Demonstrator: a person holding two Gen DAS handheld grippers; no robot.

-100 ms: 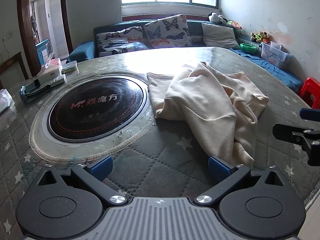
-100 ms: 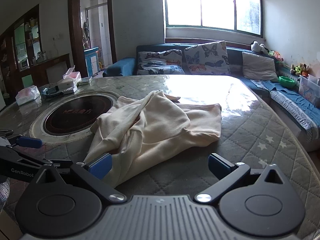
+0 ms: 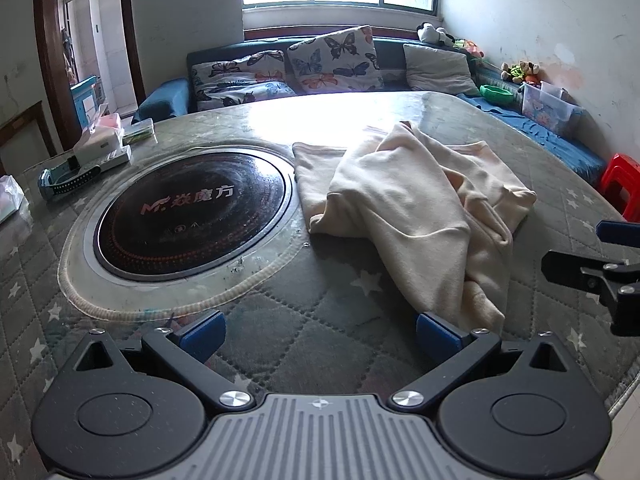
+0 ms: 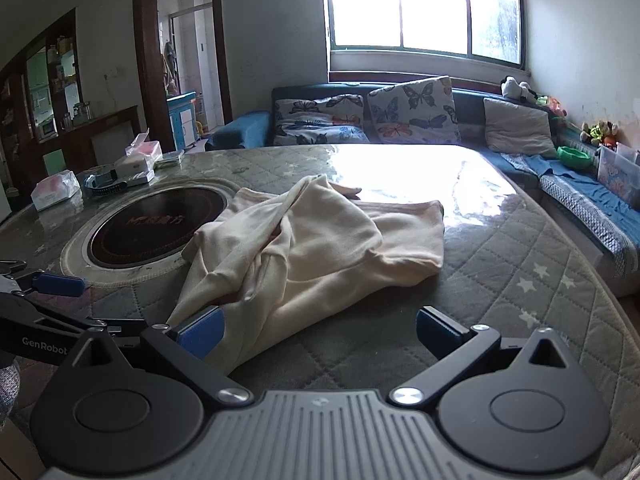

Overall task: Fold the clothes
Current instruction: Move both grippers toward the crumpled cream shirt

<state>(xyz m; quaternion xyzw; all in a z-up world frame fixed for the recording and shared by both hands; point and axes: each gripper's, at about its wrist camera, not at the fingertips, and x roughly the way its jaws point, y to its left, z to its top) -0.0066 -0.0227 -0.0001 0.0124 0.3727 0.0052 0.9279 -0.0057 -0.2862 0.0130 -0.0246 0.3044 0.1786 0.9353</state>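
Note:
A cream garment (image 3: 416, 204) lies crumpled on the quilted grey table cover (image 3: 280, 344), right of the round black cooktop (image 3: 192, 212). It also shows in the right wrist view (image 4: 304, 248). My left gripper (image 3: 318, 332) is open and empty, low over the table, its right pad near the garment's front corner. My right gripper (image 4: 318, 330) is open and empty, its left pad at the garment's near edge. The right gripper shows at the right edge of the left wrist view (image 3: 600, 256). The left gripper shows at the left edge of the right wrist view (image 4: 52, 292).
Tissue boxes (image 3: 100, 140) and small items (image 4: 56, 190) sit at the table's far left. A blue sofa with butterfly cushions (image 3: 332, 60) runs behind the table. A red stool (image 3: 620, 184) stands at the right. The table's edge curves on the right (image 4: 616, 320).

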